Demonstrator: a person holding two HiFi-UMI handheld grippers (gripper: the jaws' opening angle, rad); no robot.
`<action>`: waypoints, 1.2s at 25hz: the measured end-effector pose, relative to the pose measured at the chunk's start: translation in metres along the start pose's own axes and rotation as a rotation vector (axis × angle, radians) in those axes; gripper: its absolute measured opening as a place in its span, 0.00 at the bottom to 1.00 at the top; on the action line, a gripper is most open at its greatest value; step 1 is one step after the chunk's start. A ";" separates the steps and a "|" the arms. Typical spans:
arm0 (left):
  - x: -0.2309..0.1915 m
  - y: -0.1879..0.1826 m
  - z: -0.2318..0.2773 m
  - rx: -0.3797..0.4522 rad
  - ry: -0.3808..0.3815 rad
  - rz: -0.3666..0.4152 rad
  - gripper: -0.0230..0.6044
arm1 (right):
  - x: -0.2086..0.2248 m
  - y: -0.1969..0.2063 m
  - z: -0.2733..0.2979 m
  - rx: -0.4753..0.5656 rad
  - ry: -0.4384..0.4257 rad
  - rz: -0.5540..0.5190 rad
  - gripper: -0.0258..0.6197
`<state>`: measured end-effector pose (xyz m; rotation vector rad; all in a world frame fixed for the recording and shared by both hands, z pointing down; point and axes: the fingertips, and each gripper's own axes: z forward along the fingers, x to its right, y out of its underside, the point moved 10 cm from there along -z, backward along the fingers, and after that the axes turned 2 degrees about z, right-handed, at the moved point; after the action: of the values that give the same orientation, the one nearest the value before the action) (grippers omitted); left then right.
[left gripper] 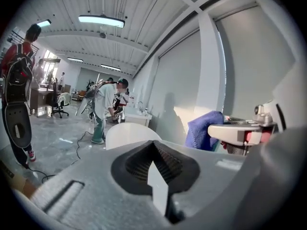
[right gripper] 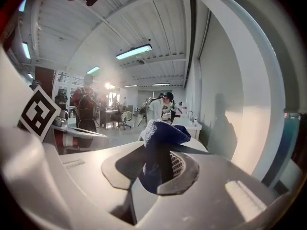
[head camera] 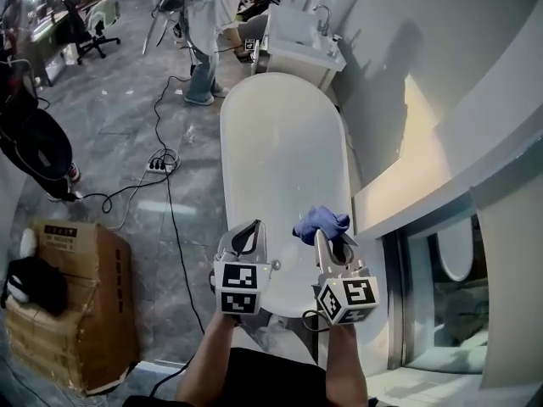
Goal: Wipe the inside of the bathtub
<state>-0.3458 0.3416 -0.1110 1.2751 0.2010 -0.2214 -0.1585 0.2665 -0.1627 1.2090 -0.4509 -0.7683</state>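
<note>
right gripper (head camera: pixel 327 238) is pinching the blue cloth (head camera: pixel 321 223) over the bathtub's (head camera: pixel 280 142) near end, ready for wiping, while left gripper (head camera: pixel 248 232) is hovering alongside, jaws together and empty.

Near left: a cardboard box (head camera: pixel 72 303) on the grey floor (head camera: pixel 127 108), a black bag (head camera: pixel 34 282) resting on its left edge. Farther along the floor: a white power strip (head camera: pixel 159 165), black cables (head camera: pixel 172 214) trailing from it. Far left: an office chair (head camera: pixel 95 25). At the far end: a person in a light top (head camera: pixel 208 24) beside a white washbasin (head camera: pixel 301 41) with a tap. At left: another person carrying a black backpack (head camera: pixel 34 142). Overhead: strip lights (left gripper: pixel 101 20).
</note>
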 end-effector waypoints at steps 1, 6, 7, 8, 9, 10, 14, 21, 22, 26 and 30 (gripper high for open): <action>0.000 0.000 0.007 -0.009 0.012 0.002 0.04 | 0.003 0.003 0.002 -0.004 0.013 0.007 0.16; 0.033 -0.004 0.035 -0.046 0.098 0.033 0.04 | 0.029 0.007 -0.005 -0.003 0.050 0.036 0.16; 0.041 -0.006 0.041 -0.051 0.114 0.044 0.04 | 0.038 0.006 -0.005 0.003 0.057 0.045 0.16; 0.049 -0.008 0.046 -0.056 0.126 0.052 0.04 | 0.046 0.005 -0.004 0.011 0.063 0.056 0.16; 0.054 -0.010 0.051 -0.060 0.130 0.059 0.04 | 0.053 0.003 -0.003 0.018 0.066 0.065 0.16; 0.057 -0.012 0.056 -0.062 0.127 0.063 0.04 | 0.059 0.002 -0.002 0.021 0.063 0.072 0.16; 0.066 -0.016 0.072 -0.064 0.077 0.049 0.04 | 0.083 0.006 -0.001 0.018 0.031 0.076 0.16; 0.103 0.003 0.102 -0.129 0.045 0.065 0.04 | 0.138 0.040 0.003 0.016 0.007 0.157 0.16; 0.108 0.008 0.107 -0.146 0.042 0.068 0.04 | 0.146 0.047 0.002 0.004 0.001 0.169 0.16; 0.114 0.013 0.126 -0.197 0.010 0.102 0.04 | 0.174 0.062 0.011 -0.018 -0.006 0.229 0.16; 0.113 0.015 0.145 -0.226 0.024 0.130 0.04 | 0.192 0.080 0.024 -0.012 0.031 0.282 0.16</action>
<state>-0.2297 0.2010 -0.0874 1.0622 0.1587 -0.0695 -0.0226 0.1218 -0.0955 1.1152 -0.5768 -0.5090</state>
